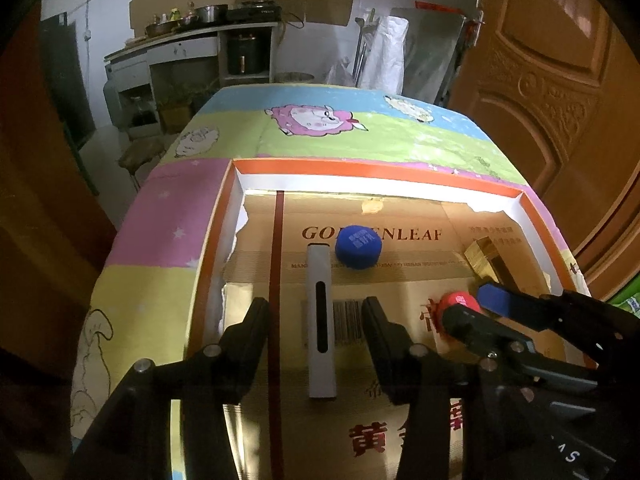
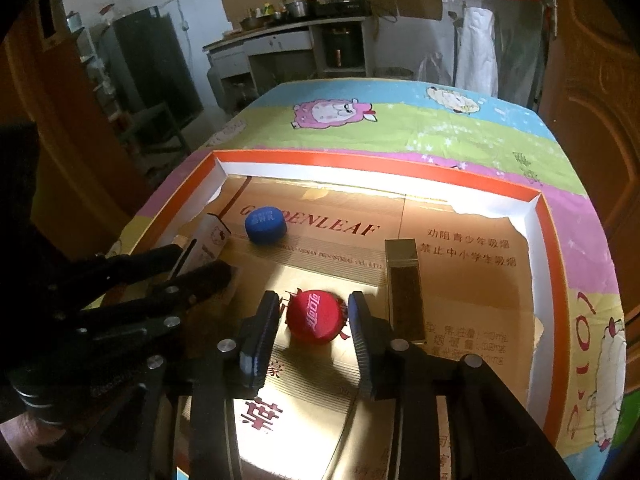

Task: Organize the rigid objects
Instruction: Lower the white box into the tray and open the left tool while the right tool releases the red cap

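Left hand-held gripper (image 1: 316, 322) open, fingers either side of a long white rectangular box with a dark slot (image 1: 321, 320), not touching it, at lower centre of the left wrist view; a round blue plastic cap (image 1: 358, 247) lies just beyond the box's far end. All sit inside a shallow orange-rimmed cardboard tray (image 1: 376, 174) lined with gold printed card, on a cartoon-sheep cloth (image 1: 320, 136). Right hand-held gripper (image 2: 313, 314) open, straddling a red crimped bottle cap (image 2: 316, 316) at centre of the right wrist view, small gaps either side; a gold rectangular box (image 2: 404, 288) lies just right of it.
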A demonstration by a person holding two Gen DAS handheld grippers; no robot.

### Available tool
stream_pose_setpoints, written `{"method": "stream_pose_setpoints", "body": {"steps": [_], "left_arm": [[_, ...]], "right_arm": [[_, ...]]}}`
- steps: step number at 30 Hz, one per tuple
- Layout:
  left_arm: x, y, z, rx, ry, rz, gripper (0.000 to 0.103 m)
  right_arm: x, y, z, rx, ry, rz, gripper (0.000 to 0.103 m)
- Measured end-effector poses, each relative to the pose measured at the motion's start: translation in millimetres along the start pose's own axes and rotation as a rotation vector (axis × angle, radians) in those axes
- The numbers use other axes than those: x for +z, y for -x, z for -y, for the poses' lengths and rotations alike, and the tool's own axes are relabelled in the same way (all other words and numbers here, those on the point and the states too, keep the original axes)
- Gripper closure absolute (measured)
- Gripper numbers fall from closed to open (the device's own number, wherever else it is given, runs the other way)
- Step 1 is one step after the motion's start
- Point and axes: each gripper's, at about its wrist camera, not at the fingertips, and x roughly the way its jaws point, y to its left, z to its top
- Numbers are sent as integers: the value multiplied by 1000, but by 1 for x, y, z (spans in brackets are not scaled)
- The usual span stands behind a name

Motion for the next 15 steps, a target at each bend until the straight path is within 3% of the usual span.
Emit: {"method": "stream_pose_setpoints", "body": {"steps": [15], "left_arm": [[-1, 30, 3, -2, -2, 48, 55]], "right_arm": [[-1, 25, -2, 2, -17, 33, 65]]}}
